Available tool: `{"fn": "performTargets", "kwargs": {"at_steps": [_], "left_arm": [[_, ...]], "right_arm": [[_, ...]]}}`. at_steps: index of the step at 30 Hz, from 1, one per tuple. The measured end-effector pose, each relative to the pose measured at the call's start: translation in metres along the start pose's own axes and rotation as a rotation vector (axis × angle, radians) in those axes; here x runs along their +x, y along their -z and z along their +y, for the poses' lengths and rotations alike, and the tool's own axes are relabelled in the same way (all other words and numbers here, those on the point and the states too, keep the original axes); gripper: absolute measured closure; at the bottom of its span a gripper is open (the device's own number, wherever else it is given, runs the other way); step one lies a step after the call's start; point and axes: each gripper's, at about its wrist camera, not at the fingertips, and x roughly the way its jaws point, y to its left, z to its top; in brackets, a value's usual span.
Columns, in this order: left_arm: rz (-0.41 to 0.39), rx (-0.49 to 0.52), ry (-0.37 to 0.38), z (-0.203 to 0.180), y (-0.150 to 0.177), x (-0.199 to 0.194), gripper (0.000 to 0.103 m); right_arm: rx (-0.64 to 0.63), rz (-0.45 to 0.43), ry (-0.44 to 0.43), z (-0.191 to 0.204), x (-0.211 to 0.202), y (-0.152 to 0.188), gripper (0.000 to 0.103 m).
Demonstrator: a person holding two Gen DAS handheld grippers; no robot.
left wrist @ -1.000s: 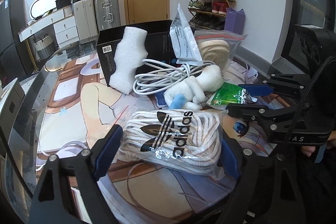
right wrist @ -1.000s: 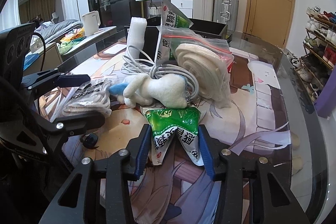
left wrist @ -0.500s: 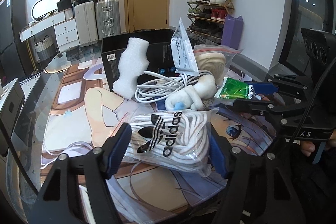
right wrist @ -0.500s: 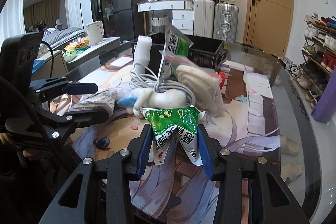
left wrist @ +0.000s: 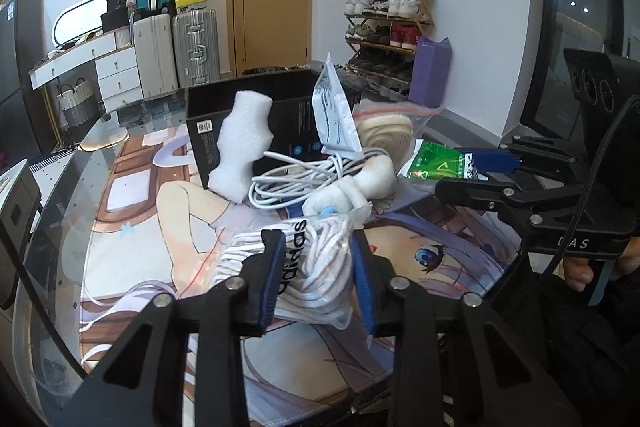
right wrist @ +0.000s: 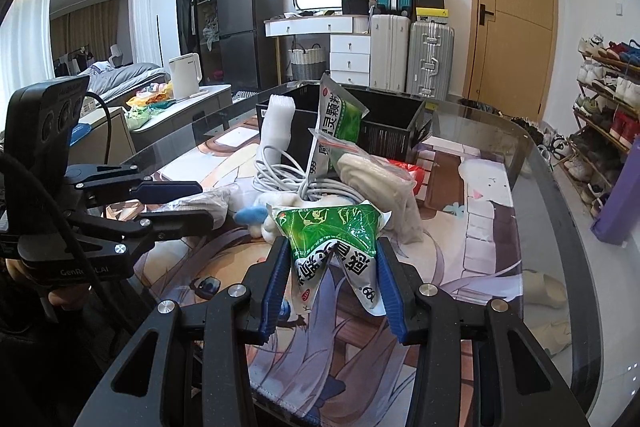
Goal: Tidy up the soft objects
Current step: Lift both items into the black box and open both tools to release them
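Observation:
My left gripper (left wrist: 318, 277) is shut on a clear bag of white adidas laces (left wrist: 316, 267) and holds it above the printed mat. My right gripper (right wrist: 332, 281) is shut on a green sachet (right wrist: 334, 239), lifted off the mat; it also shows in the left wrist view (left wrist: 440, 163). Ahead on the mat lie a white plush toy (left wrist: 356, 187), a coil of white cable (left wrist: 296, 175), a white foam piece (left wrist: 244, 143), a zip bag with cream soft items (left wrist: 388, 131), and another sachet (right wrist: 334, 131). A black box (right wrist: 384, 127) stands behind them.
The printed desk mat (right wrist: 472, 211) covers a glass table (right wrist: 552, 195). Suitcases (right wrist: 408, 55), a white dresser and a door stand beyond. A shoe rack (left wrist: 388, 27) and a purple block (left wrist: 430, 71) are at the right. A slipper (right wrist: 544, 287) lies below the glass.
My left gripper has closed on the adidas lace bag, squeezing it, and lifted it. My right gripper has raised the green sachet higher off the mat.

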Motion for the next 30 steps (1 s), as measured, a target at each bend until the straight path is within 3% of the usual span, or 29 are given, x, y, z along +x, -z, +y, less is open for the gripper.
{"fn": "performTargets", "kwargs": {"at_steps": [9,30], "left_arm": [[-0.051,-0.042,0.001,0.008,-0.010,-0.016,0.085],[-0.209,-0.061,0.007,0.027,-0.048,-0.062,0.086]], "right_arm": [[-0.005,-0.033,0.000,0.003,-0.008,-0.007,0.060],[-0.025,-0.170,-0.001,0.008,-0.038,-0.039,0.060]]}}
